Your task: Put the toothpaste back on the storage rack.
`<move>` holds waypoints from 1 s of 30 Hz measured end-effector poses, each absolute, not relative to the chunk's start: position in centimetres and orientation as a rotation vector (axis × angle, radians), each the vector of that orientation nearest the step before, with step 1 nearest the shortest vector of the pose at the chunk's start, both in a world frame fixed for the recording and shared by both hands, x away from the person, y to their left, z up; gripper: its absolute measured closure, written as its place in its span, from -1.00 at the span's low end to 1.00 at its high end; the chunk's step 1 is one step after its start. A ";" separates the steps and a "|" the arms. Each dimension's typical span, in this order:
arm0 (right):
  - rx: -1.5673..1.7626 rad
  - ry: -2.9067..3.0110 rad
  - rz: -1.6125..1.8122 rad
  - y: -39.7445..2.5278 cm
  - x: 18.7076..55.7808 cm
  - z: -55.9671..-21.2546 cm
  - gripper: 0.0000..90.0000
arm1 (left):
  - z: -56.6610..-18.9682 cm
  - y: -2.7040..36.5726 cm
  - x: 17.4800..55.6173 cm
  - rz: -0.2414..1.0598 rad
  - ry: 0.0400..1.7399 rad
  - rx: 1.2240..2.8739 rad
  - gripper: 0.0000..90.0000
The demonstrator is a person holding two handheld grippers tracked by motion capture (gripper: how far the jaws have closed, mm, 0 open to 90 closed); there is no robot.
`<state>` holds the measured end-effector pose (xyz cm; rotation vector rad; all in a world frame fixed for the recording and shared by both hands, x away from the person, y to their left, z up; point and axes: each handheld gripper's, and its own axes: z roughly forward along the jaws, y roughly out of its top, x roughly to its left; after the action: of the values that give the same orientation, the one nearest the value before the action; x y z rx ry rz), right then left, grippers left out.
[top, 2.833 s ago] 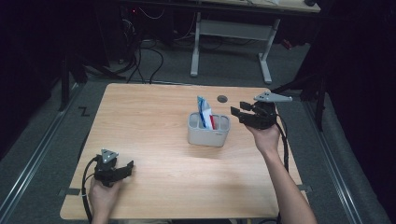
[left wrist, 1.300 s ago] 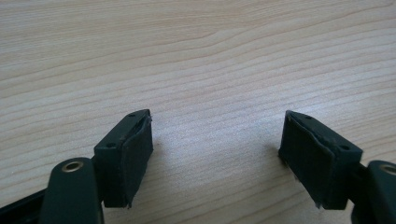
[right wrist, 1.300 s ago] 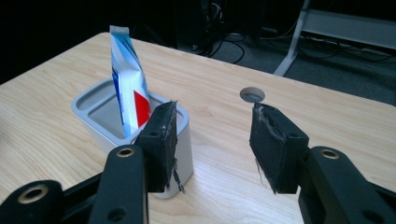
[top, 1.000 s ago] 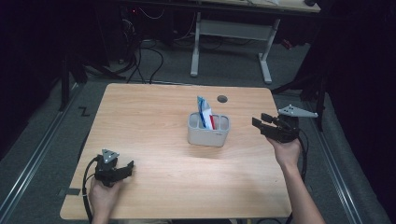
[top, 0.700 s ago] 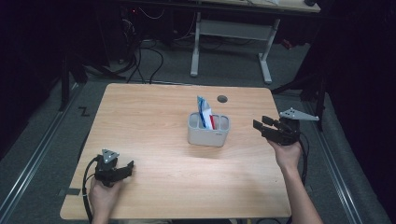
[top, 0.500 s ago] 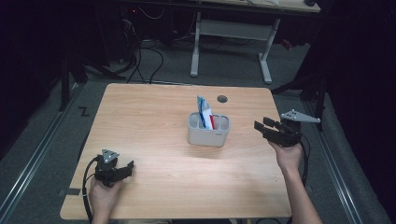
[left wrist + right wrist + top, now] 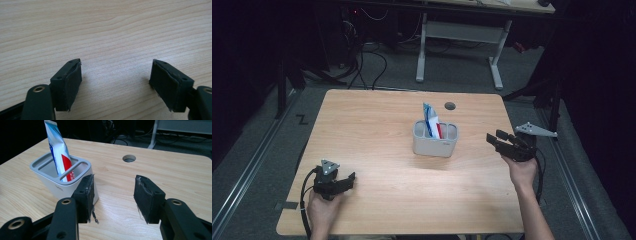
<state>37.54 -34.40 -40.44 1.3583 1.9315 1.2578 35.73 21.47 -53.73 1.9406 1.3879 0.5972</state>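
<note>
High view: right claw [image 7: 496, 139] near table edge [image 7: 513, 165]

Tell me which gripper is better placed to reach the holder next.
Right. The right gripper sits open just beside the holder, pointing at it; the left gripper rests at the near left corner, far off.

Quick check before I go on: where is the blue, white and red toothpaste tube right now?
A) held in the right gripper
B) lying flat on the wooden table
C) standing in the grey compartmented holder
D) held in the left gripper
C: the blue, white and red toothpaste tube stands upright in a compartment of the grey compartmented holder, while the right gripper and left gripper are both open and hold nothing.
</note>
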 end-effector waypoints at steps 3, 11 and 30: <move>1.368 1.928 1.258 -34.6 37.4 -40.6 0.13 | -53.7 21.5 35.7 0.598 1.388 1.940 -0.43; 1.368 1.926 1.255 -34.7 37.1 -40.9 0.13 | -53.7 21.5 35.7 0.595 1.388 1.944 -0.43; 1.408 1.918 1.246 -35.6 36.3 -42.6 0.12 | -53.7 21.5 35.7 0.597 1.388 1.941 -0.43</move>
<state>36.31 -35.64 -42.62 1.4078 1.9182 1.2458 35.72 21.47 -53.73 1.9414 1.3884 0.5969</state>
